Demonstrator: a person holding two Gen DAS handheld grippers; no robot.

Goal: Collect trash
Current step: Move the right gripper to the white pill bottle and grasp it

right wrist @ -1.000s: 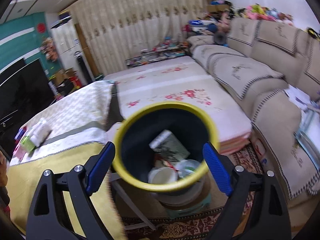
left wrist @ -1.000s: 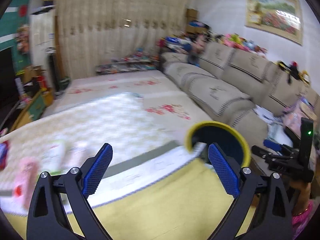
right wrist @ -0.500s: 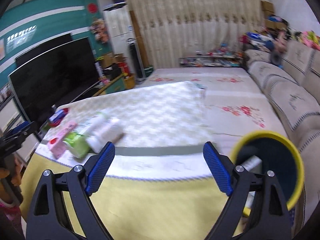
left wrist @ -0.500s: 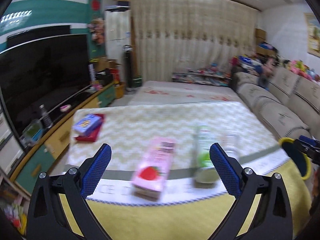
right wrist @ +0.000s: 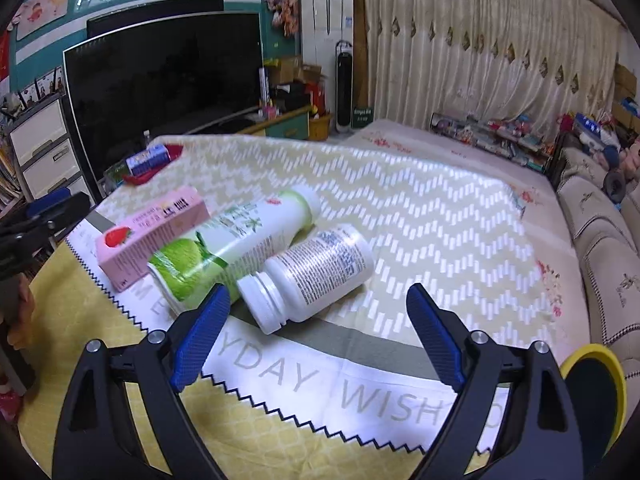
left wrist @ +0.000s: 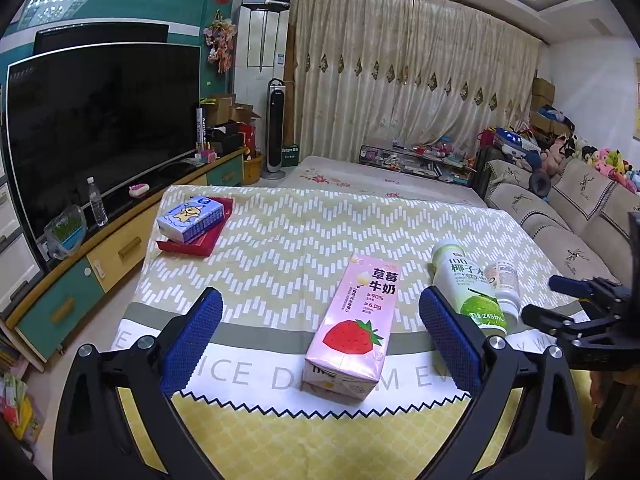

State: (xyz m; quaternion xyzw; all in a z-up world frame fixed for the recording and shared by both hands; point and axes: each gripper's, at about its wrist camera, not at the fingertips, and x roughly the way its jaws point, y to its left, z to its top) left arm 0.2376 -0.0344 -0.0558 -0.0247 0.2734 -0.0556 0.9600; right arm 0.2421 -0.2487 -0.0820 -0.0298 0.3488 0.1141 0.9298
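I see three pieces of trash lying on the patterned tablecloth (left wrist: 304,240) near its front edge: a pink strawberry milk carton (left wrist: 356,320) on the left, a green coconut drink bottle (right wrist: 228,248) just beside it, and a white pill bottle (right wrist: 312,276) touching the green one on the right, its open mouth toward me. My left gripper (left wrist: 320,344) hangs over the carton, jaws spread wide and empty. My right gripper (right wrist: 316,332) hangs near the pill bottle, likewise spread wide, holding nothing. The yellow-rimmed bin (right wrist: 596,396) sits off the table's right corner. A tissue pack (left wrist: 190,218) rests on a red tray (left wrist: 200,242) at the far left.
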